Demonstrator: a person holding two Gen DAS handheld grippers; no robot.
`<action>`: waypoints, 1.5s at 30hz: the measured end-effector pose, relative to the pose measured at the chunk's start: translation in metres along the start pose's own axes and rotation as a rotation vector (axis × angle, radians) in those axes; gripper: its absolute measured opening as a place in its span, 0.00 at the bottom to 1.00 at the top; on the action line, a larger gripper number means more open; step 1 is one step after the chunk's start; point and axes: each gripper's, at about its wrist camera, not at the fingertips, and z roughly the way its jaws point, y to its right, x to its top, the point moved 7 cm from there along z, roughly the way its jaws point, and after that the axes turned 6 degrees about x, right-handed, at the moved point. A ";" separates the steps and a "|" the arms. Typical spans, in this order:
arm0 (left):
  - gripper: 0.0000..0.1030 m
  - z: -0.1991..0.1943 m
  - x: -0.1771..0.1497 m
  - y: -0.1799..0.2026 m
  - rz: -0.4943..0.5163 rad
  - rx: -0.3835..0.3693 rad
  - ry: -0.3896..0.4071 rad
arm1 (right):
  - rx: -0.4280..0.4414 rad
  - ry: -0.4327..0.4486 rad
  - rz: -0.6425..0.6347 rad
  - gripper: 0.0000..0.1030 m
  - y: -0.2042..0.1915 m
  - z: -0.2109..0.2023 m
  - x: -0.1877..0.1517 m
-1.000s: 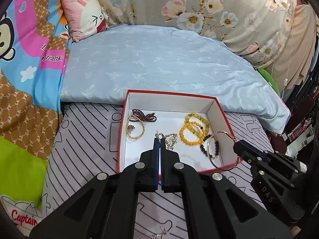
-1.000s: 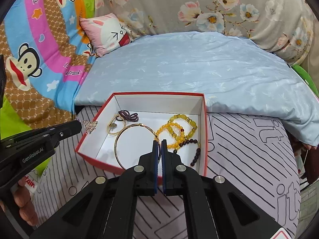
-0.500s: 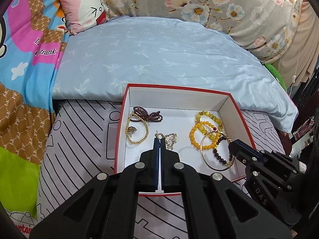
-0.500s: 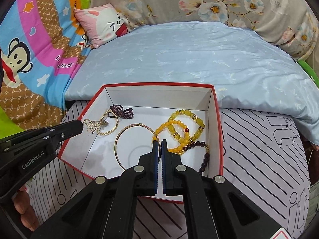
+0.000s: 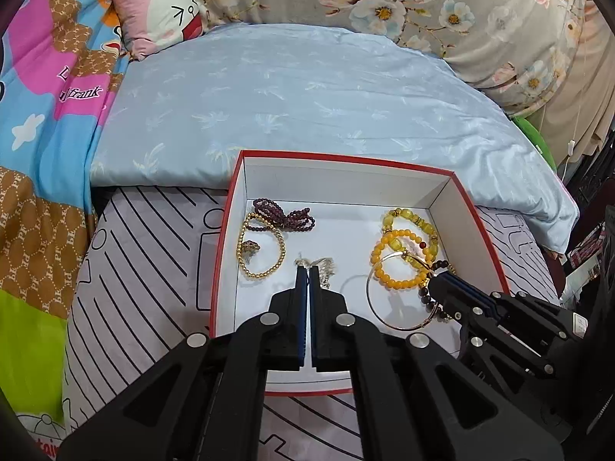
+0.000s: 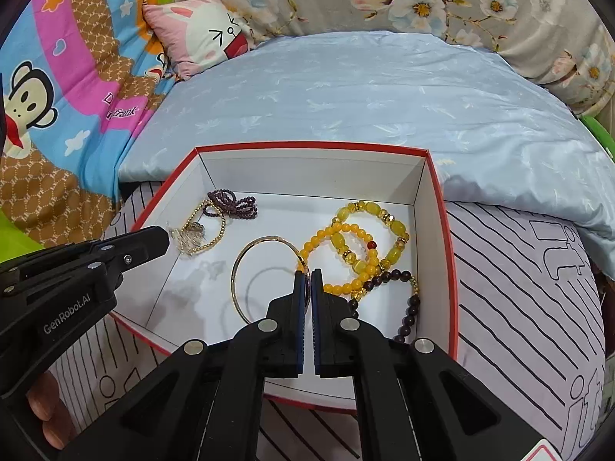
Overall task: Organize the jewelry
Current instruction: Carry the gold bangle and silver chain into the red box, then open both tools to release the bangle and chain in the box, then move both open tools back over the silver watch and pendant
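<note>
Over the red box (image 5: 480, 230) on the bed, the left gripper (image 5: 307, 269) pinches a silver chain (image 5: 324, 265). The right gripper (image 6: 306, 272) clamps a gold bangle (image 6: 240, 265), tilted, far edge on the box floor. Only the right view shows fingers (image 6: 48, 411) holding the left gripper.

Open box (image 5: 467, 207) set on striped sheet (image 5: 146, 269), quilt (image 5: 307, 96) behind. Inside: beaded bracelets (image 5: 403, 253) and bangle (image 5: 374, 303) at right, chain bracelet (image 5: 280, 247) at left, earring (image 5: 324, 265) between.

striped bed sheet (image 5: 146, 269) carries a red box (image 5: 219, 253); blue quilt (image 5: 307, 100) behind
</note>
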 end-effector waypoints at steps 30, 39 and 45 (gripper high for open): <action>0.36 -0.024 -0.018 -0.012 -0.036 0.046 0.011 | -0.024 0.060 0.001 0.43 -0.009 -0.042 -0.007; 0.36 -0.046 -0.028 -0.014 -0.032 0.051 0.024 | -0.018 0.063 0.004 0.43 -0.013 -0.063 -0.021; 0.36 -0.061 -0.047 -0.024 -0.038 0.055 0.017 | 0.003 0.037 -0.013 0.43 -0.022 -0.077 -0.048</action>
